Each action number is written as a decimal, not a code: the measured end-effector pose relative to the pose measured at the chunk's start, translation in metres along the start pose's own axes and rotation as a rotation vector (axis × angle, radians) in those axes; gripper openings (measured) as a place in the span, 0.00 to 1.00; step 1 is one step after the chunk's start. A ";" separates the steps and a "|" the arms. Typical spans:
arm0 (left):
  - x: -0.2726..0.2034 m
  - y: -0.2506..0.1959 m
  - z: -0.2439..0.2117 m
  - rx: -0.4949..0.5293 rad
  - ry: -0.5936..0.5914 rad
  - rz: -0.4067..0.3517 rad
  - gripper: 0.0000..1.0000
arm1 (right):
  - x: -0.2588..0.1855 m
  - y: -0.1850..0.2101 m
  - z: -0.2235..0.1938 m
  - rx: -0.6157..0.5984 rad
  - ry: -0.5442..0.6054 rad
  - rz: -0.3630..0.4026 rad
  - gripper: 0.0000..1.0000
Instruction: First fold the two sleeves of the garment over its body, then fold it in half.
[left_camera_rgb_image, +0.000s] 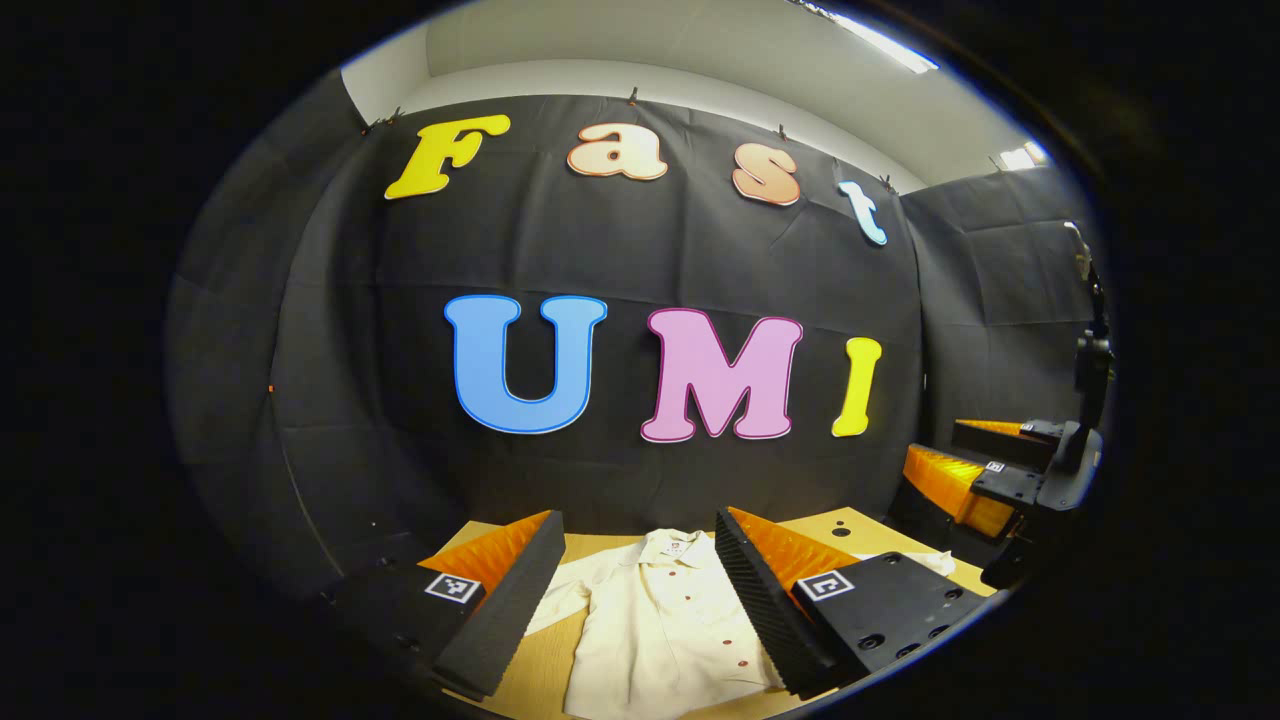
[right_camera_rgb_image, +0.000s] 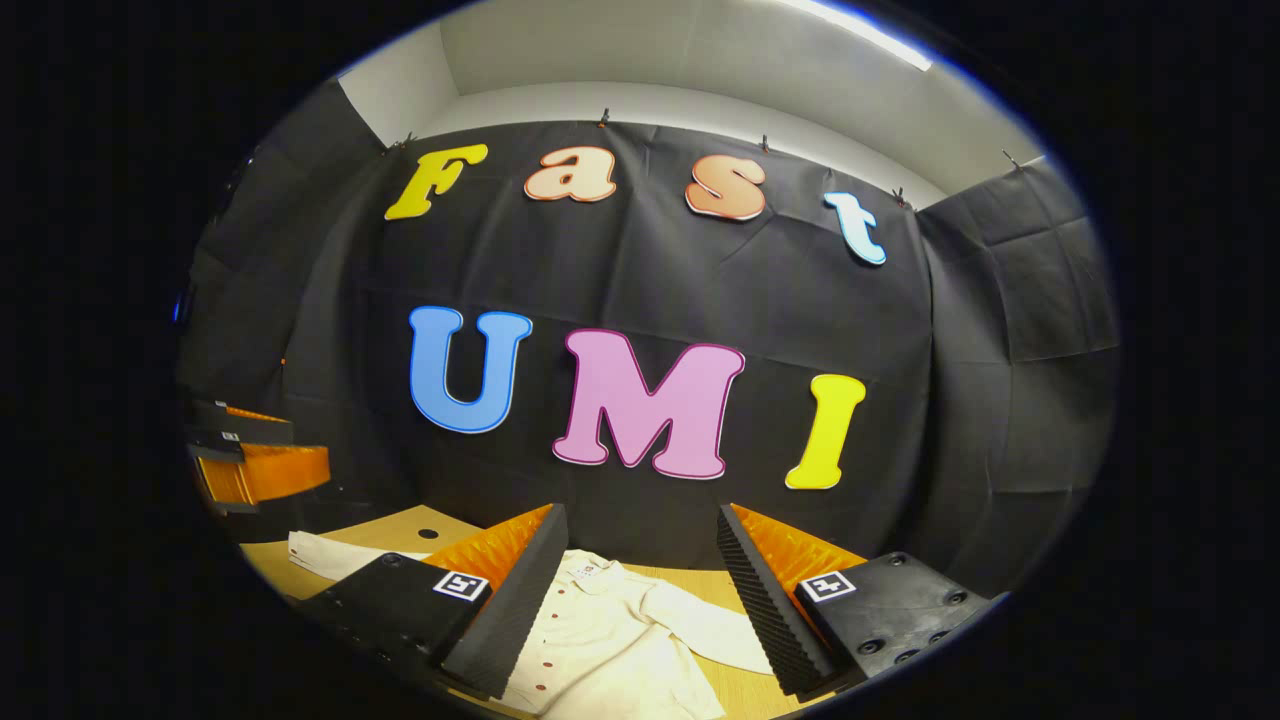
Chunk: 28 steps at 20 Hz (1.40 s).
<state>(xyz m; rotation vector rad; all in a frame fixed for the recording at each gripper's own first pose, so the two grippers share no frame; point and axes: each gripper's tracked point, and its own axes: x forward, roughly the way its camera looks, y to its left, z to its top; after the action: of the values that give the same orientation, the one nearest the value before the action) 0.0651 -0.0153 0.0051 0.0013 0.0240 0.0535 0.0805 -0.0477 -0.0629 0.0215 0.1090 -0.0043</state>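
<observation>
A cream button-up shirt (left_camera_rgb_image: 660, 630) lies flat on the wooden table (left_camera_rgb_image: 850, 522), collar toward the back wall. My left gripper (left_camera_rgb_image: 638, 520) hovers above it, open, with nothing between its fingers; the shirt's body shows in the gap. In the right gripper view the shirt (right_camera_rgb_image: 610, 640) lies below my right gripper (right_camera_rgb_image: 640, 512), which is also open and holds nothing. One sleeve (right_camera_rgb_image: 330, 555) stretches out to the left, the other sleeve (right_camera_rgb_image: 705, 625) angles away to the right. The right gripper (left_camera_rgb_image: 965, 455) is seen raised at the right, the left gripper (right_camera_rgb_image: 245, 442) at the far left.
Black cloth walls close the booth behind and on both sides of the table (right_camera_rgb_image: 410, 525). Small dark holes mark the tabletop near its back edge. A dark stand (left_camera_rgb_image: 1090, 360) rises at the far right.
</observation>
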 end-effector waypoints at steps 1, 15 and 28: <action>0.002 -0.002 0.000 0.004 0.004 0.004 0.99 | 0.008 -0.007 -0.010 0.000 0.031 -0.002 0.96; 0.054 -0.052 -0.014 0.016 0.056 0.117 0.99 | 0.106 -0.201 -0.194 0.035 0.434 -0.161 0.97; 0.111 -0.136 -0.045 0.088 0.174 0.066 0.99 | 0.072 -0.370 -0.381 0.186 0.829 -0.453 0.98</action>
<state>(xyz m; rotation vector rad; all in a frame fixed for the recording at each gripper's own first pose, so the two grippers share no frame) 0.1817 -0.1447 -0.0430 0.0852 0.1999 0.1179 0.1084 -0.4098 -0.4568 0.1846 0.9409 -0.4616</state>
